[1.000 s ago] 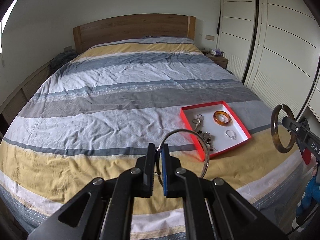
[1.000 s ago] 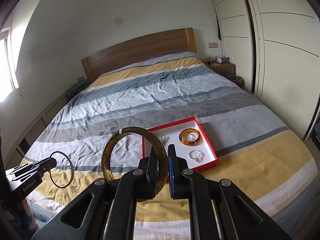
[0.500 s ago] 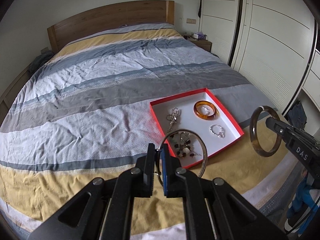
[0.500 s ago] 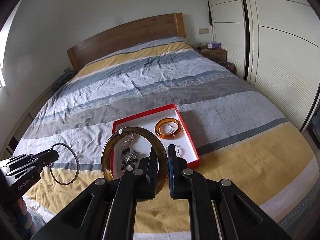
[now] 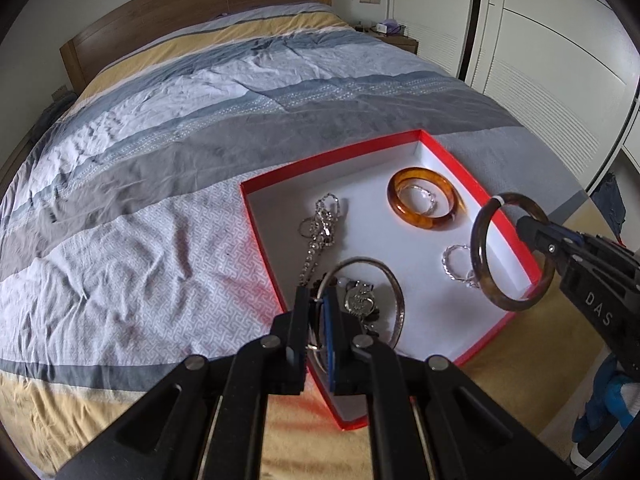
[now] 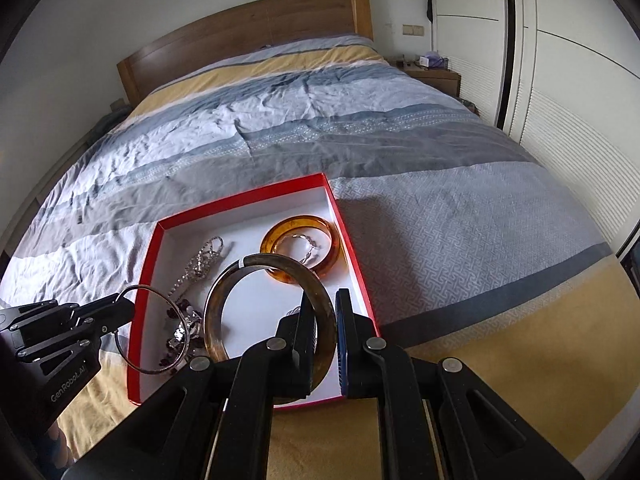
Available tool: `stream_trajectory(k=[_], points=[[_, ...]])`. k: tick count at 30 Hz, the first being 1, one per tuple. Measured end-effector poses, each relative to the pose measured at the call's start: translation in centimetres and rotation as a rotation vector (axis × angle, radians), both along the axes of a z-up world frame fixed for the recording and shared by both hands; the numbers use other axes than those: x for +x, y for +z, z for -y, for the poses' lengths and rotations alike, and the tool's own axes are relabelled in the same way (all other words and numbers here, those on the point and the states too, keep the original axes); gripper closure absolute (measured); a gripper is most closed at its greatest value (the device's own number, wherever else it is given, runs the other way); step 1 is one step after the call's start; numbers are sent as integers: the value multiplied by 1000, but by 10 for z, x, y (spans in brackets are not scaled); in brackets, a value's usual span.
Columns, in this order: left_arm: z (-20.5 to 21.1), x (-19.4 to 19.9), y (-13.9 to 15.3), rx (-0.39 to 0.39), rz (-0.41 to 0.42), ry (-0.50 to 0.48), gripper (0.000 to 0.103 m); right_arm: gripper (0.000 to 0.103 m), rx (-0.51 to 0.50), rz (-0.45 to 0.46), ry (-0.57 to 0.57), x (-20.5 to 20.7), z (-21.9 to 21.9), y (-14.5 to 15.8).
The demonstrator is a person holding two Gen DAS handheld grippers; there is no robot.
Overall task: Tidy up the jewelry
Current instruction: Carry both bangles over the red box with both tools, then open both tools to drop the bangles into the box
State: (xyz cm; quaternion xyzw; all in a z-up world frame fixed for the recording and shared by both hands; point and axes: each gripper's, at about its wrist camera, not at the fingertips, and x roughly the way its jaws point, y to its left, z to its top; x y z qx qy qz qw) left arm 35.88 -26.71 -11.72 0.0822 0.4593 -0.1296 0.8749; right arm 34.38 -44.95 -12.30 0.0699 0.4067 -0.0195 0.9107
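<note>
Both grippers are dropping toward the red tray (image 5: 516,240), now looming larger. Left gripper (image 5: 318,332) is pinching a thin silver bangle (image 5: 394,288); right gripper (image 6: 325,340) is pinching a brown bangle (image 6: 216,316), hanging above the tray's 5 o'clock corner.

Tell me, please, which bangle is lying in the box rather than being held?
The bright amber bangle, flat in the red box; the other two hang in closed grippers.
</note>
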Motion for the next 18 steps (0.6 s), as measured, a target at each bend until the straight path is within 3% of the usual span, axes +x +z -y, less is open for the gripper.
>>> stream_trajectory(k=[10, 18], points=[[10, 12, -32, 45, -43, 0, 97, 94, -39, -71, 44, 13, 0, -31], [11, 18, -45, 29, -79, 14, 97, 93, -60, -121, 65, 18, -1, -49]])
